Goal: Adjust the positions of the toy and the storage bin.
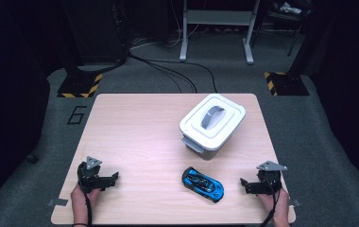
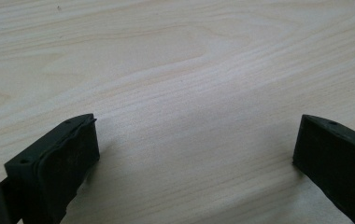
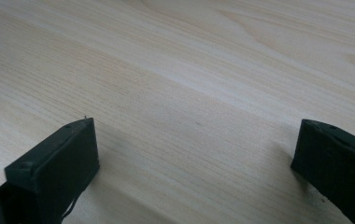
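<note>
From the high view, the blue toy car (image 1: pixel 203 183) lay on the worktop (image 1: pixel 135 137) near its front edge, between the two hands and closer to the right tool (image 1: pixel 249 185), which suggested that hand would take it. The white box (image 1: pixel 211 125) stood behind the car with its lid on and its grey handle up, probably where the car was meant to go. The left tool (image 1: pixel 113 178) rested low at the front left corner, well apart from both things, as if parked. In the left gripper view its jaws stood wide apart over bare wood, with nothing between them. In the right gripper view the jaws likewise gaped wide and empty above the worktop, ready for a reach.
</note>
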{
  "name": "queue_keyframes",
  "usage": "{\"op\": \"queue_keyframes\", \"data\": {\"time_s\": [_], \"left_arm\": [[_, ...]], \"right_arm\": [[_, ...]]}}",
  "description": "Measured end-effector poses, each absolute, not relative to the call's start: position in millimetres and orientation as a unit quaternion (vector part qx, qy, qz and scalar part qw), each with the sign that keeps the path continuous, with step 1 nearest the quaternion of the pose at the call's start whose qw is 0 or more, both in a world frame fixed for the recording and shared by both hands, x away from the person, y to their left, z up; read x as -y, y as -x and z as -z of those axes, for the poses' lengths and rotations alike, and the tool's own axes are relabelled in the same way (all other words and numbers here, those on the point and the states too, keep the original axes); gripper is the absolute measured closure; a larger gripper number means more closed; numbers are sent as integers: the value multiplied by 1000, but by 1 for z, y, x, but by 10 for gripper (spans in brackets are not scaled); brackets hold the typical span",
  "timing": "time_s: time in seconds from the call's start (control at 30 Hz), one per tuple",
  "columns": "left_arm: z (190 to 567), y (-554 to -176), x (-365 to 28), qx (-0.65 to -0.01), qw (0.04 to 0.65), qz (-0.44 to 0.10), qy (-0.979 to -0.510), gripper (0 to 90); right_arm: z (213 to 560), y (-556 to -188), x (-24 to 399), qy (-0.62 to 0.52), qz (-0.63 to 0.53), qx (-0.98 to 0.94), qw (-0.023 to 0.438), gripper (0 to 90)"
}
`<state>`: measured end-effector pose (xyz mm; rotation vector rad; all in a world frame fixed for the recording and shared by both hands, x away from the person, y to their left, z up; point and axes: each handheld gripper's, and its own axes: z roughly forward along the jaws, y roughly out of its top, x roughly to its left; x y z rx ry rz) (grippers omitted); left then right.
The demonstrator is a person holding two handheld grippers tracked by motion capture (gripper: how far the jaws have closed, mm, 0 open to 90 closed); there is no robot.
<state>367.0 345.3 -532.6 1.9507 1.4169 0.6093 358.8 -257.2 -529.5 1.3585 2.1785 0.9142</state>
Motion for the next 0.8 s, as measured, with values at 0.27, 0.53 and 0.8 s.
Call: {"op": "queue_keyframes", "data": {"time_s": [0.27, 0.53, 0.8], "left_arm": [[533, -367, -345, -539, 321, -232, -743, 3], [532, -367, -346, -539, 321, -230, -744, 3], [533, -368, -345, -543, 321, -232, -740, 3]], "right_arm": [[529, -359, 257, -489, -329, -781, 205, 0], [529, -359, 256, -490, -327, -782, 204, 0], [526, -361, 253, -481, -323, -793, 188, 0]]}}
